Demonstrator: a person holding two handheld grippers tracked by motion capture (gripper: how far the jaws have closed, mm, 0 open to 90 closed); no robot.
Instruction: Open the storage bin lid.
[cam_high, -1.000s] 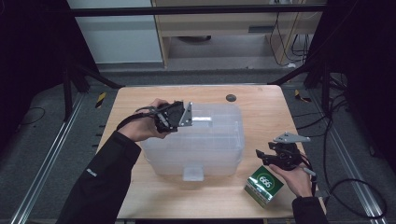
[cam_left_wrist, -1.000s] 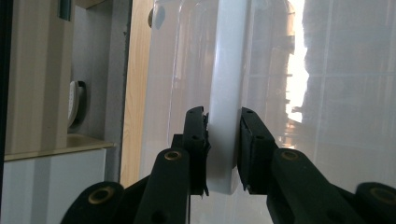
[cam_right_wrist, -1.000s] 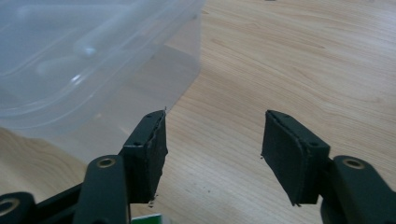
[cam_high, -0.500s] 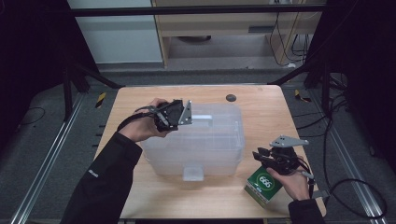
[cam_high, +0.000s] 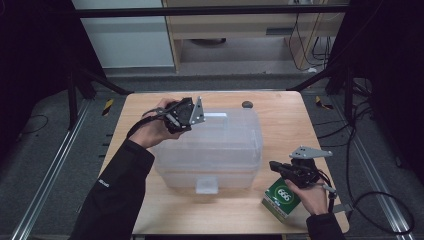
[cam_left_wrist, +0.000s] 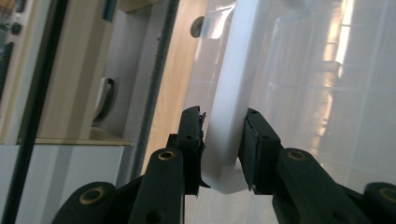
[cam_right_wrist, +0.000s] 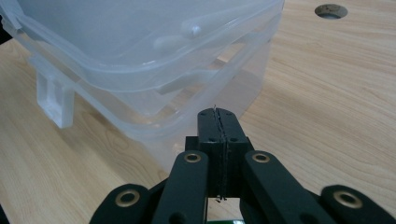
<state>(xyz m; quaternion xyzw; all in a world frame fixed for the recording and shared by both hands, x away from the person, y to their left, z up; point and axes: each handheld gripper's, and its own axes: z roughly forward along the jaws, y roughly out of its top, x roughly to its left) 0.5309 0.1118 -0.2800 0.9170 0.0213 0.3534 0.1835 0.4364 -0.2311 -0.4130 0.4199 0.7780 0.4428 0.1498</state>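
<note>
Your clear plastic storage box (cam_high: 210, 150) sits mid-bench, lid on. Your left gripper (cam_high: 186, 116) clamps its white lid latch (cam_left_wrist: 227, 121) at the far left corner. Your right gripper (cam_high: 280, 168), jaws just closed empty, hovers above the green carton (cam_high: 282, 197). The wooden bench (cam_high: 280, 125) stands on grey floor (cam_high: 45, 150) amid black frame posts (cam_high: 75, 85).

I've got a clear plastic storage box (cam_high: 210, 150) sitting upright mid-worktop (cam_high: 280, 115), translucent lid on. White clip latch (cam_high: 206, 184) on its near wall, a second white latch (cam_left_wrist: 227, 116) on the far-left rim, standing between my left tongs' pads. Green carton (cam_high: 280, 201) with white "666" print lies tilted just beside the box's near-right corner, apart from it.
</note>
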